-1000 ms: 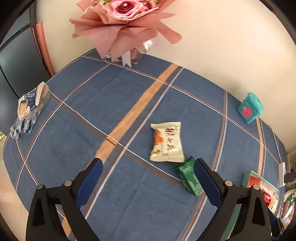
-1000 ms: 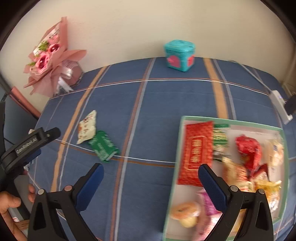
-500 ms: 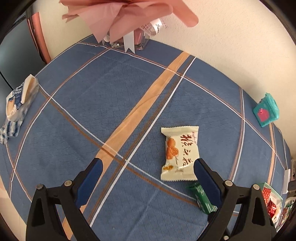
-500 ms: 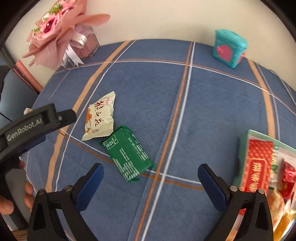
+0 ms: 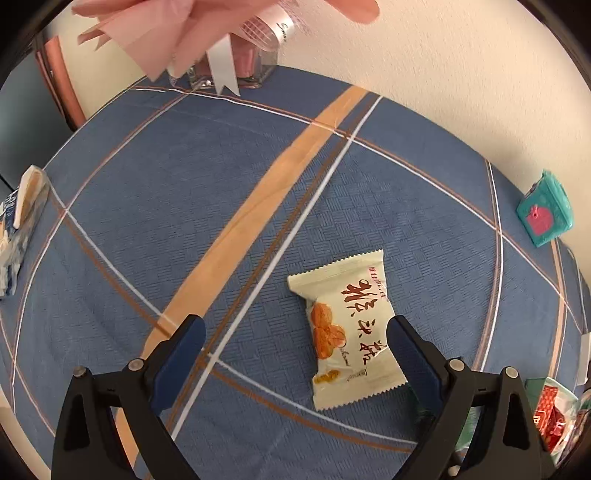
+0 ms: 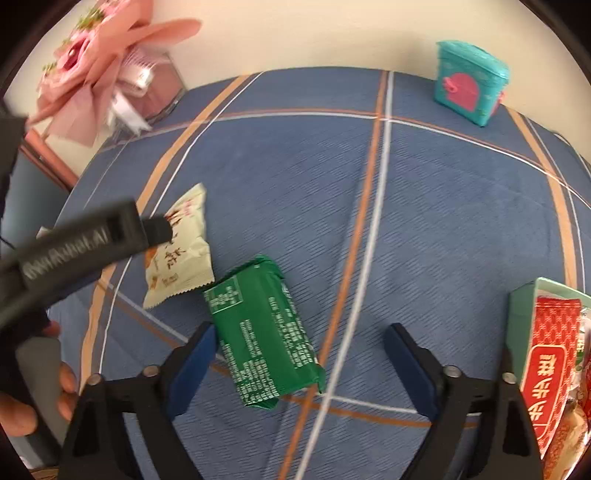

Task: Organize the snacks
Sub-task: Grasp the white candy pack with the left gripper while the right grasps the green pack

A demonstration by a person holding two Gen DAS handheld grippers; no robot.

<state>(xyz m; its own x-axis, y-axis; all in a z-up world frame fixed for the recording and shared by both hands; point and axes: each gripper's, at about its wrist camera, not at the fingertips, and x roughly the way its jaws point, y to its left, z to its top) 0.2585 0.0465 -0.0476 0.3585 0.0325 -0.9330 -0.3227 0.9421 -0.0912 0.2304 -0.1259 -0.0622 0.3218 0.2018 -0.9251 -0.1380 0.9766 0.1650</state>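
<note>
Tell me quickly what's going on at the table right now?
A person works two handheld grippers over a blue plaid tablecloth. The left gripper, open, hangs over the cream snack packet with orange print. The right gripper is closing, its jaws either side of the green foil snack packet, pads not yet pressing. The pale green tray of snacks waits at the right.

Green packet [image 5: 466, 428]: in left wrist view mostly hidden behind right finger [image 5: 413, 360] of left gripper [image 5: 295, 349]; only sliver visible.
Snack tray [image 6: 521, 317]: cut off by right frame edge in both views; contents partly visible, lower ones blurred.
Cream packet [image 6: 184, 254]: upper left part covered by left gripper body in right wrist view; body lettering motion-blurred, unreadable.
Bouquet [image 5: 207, 33]: cropped by top edge, flowers out of left wrist frame.
Blue-white pack [image 5: 18, 229]: cut by left edge.
Hand [image 6: 33, 398]: partly out of frame.
</note>
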